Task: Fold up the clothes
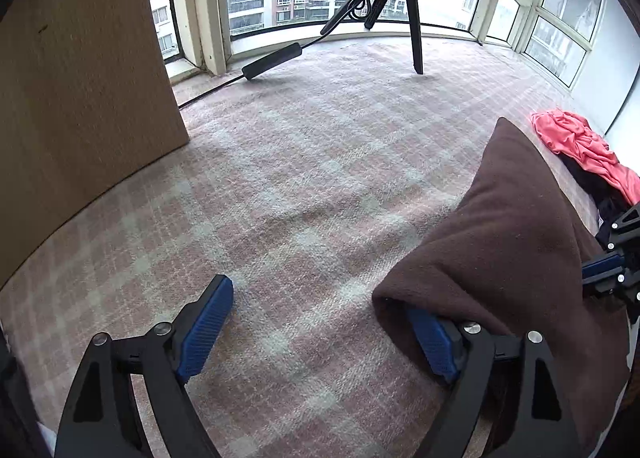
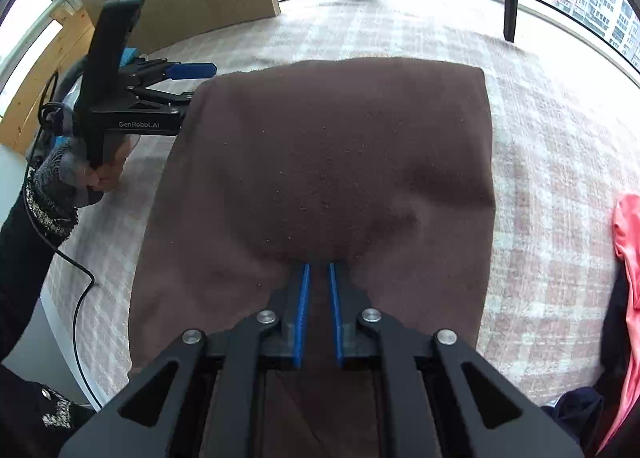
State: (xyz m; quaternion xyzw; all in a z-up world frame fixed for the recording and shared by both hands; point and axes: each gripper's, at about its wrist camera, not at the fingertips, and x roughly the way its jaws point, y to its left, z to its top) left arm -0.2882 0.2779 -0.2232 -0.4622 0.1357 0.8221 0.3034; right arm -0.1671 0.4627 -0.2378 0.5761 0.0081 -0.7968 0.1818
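The right gripper (image 2: 319, 272) is pinching the near edge of the folded brown garment (image 2: 332, 162), which is lying on the checked blanket (image 2: 540, 162). The left gripper (image 1: 316, 322) is standing spread wide, gripping nothing, with one pad (image 1: 432, 338) tucked under the garment's left edge. Only the right wrist view is showing the person's hand (image 2: 102, 174); both are showing a pink garment (image 1: 580, 146) at the right edge.

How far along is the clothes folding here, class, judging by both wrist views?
Done: the brown garment already lies as a folded rectangle on the checked cover. In hand: the right gripper is shut on its near edge, while the left gripper stands open at its side. Left: the pink garment is still crumpled, with dark clothes beside it.
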